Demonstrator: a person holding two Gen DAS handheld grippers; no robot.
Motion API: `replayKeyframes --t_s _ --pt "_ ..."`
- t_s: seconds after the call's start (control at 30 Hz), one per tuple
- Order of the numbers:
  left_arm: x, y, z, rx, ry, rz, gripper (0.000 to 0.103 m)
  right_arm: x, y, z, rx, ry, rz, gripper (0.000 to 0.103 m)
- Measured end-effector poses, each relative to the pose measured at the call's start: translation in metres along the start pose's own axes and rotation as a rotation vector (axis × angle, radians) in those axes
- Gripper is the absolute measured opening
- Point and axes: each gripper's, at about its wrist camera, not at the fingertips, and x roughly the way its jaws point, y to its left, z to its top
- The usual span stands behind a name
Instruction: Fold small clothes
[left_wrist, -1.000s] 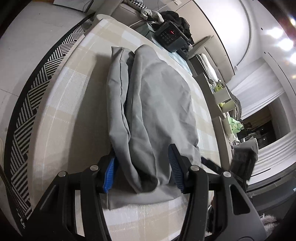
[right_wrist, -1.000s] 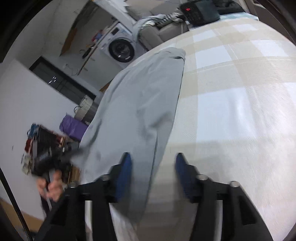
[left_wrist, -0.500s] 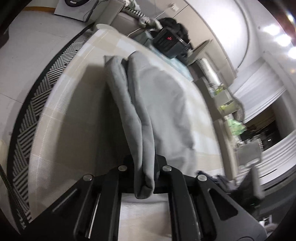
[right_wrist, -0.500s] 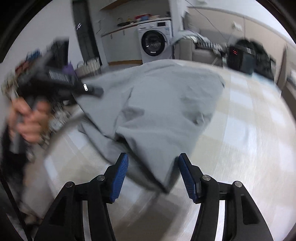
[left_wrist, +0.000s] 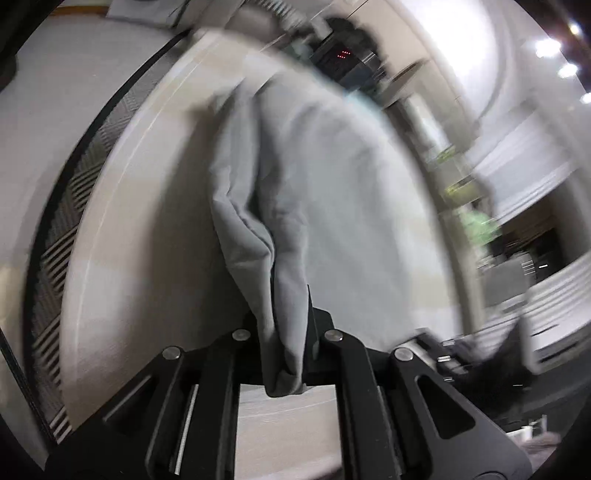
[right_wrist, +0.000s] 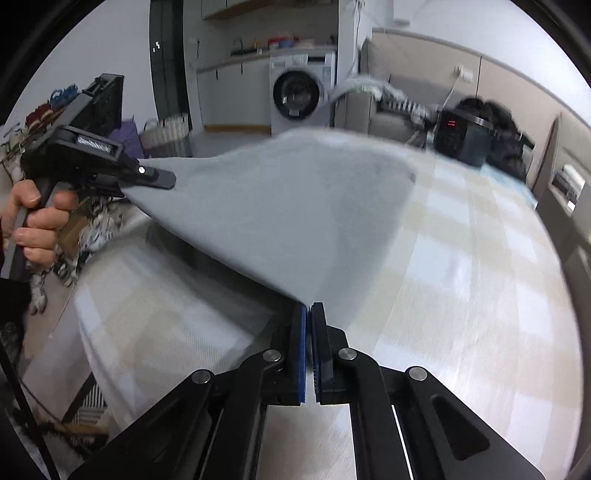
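While the grey garment (right_wrist: 295, 206) now hangs stretched in the air between two grips, its far end looks to rest on the checked table (right_wrist: 480, 280), though blur leaves that contact uncertain. Its near edge runs taut from corner to corner. The right gripper (right_wrist: 308, 317) has its blue pads pressed together on one near corner, where half a second ago they stood wide apart around loose cloth. The left gripper (left_wrist: 286, 332), seen across in the right wrist view held by a hand (right_wrist: 31, 221), is clamped on a bunched fold of the other corner, as it already was half a second ago; a second ago it too was open. Both near corners are thus secured and lifted, which I judge readies the cloth to be carried forward over itself for a fold. Behind stand a washing machine (right_wrist: 299, 96) and a black appliance (right_wrist: 461, 136).
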Motion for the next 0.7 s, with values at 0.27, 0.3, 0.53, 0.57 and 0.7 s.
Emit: replayKeyframes --t_s 0.27,0.3,0.53,0.57,0.7 --pt "-0.009 0.002 -0.006 0.016 -0.017 0.040 0.011 -0.010 -0.035 0.005 0.159 -0.044 0.135 0.049" --pt "-0.010 0.002 -0.005 0.019 -0.012 0.047 0.012 -0.012 -0.045 0.010 0.197 -0.063 0.129 0.055" --pt "-0.025 0.006 -0.002 0.028 -0.037 0.143 0.034 0.034 -0.113 0.046 0.505 -0.029 0.178 0.055" --pt "-0.029 0.011 -0.005 0.024 -0.046 0.161 0.039 0.043 -0.120 0.050 0.534 -0.020 0.189 0.055" --pt "-0.044 0.028 -0.010 -0.013 -0.084 0.138 0.041 0.076 -0.133 0.074 0.590 -0.015 0.237 0.055"
